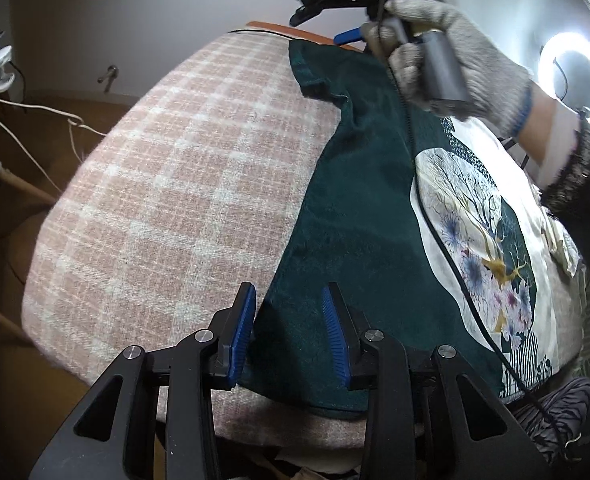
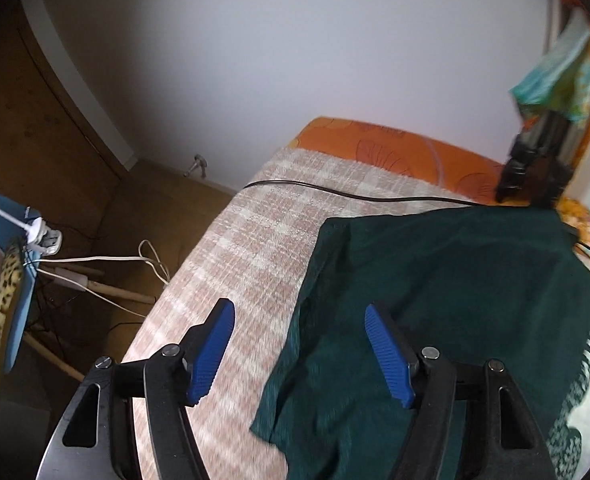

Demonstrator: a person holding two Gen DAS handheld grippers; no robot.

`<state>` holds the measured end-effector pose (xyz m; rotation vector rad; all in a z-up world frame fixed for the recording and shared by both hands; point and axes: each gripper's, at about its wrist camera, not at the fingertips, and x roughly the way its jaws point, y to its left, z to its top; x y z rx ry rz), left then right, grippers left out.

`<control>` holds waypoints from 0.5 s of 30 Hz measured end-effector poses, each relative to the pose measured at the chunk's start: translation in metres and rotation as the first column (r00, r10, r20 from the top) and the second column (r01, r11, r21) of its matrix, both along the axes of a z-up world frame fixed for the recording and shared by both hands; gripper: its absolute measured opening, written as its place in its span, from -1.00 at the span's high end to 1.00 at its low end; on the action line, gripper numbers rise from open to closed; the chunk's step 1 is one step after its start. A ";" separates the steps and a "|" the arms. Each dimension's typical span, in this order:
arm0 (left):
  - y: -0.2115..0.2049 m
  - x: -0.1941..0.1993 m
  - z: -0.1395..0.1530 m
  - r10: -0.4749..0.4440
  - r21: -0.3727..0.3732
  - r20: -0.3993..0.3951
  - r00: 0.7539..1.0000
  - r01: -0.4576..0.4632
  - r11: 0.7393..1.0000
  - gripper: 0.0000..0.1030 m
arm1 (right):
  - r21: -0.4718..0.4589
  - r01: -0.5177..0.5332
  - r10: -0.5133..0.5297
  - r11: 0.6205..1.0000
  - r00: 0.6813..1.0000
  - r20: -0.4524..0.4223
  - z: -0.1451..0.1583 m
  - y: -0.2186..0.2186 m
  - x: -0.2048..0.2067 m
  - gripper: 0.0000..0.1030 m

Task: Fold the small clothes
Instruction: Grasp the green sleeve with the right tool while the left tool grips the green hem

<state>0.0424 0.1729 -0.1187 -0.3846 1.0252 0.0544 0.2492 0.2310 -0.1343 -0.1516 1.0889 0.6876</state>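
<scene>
A dark green T-shirt (image 1: pixel 355 220) with a white tree-and-flower print lies flat on a pink plaid blanket (image 1: pixel 175 200). My left gripper (image 1: pixel 289 332) hangs low over the shirt's near left edge. Its blue pads stand apart, with flat cloth between them and no pinch showing. At the far end, a gloved hand holds my right gripper (image 1: pixel 319 16) above the shirt. In the right wrist view the right gripper (image 2: pixel 301 354) is open. Its pads straddle the left edge of the shirt (image 2: pixel 435 280), clear of the cloth, with the blanket (image 2: pixel 247 248) under the left pad.
A black cable (image 2: pixel 335 192) crosses the blanket past the shirt, and another (image 1: pixel 455 264) trails over the print. An orange sheet (image 2: pixel 375 140) and a blurred dark object (image 2: pixel 531 172) lie beyond. A ring light (image 1: pixel 575 80) glows right. A stool (image 2: pixel 7 312) and white cords (image 2: pixel 95 260) stand left.
</scene>
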 end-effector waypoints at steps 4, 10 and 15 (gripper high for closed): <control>-0.002 0.004 -0.008 -0.008 -0.051 -0.031 0.999 0.007 0.999 0.35 | -0.036 0.007 -0.007 0.999 1.000 -0.008 -0.016 0.017 0.016 -0.37; -0.009 0.005 -0.009 -0.034 -0.018 -0.023 0.999 0.033 0.999 0.32 | -0.132 -0.012 0.013 0.991 1.000 0.011 -0.034 0.037 0.032 -0.37; -0.005 0.003 -0.011 -0.032 -0.036 0.002 0.999 0.032 0.999 0.32 | -0.225 -0.019 0.023 0.974 1.000 0.017 -0.051 0.046 0.036 -0.38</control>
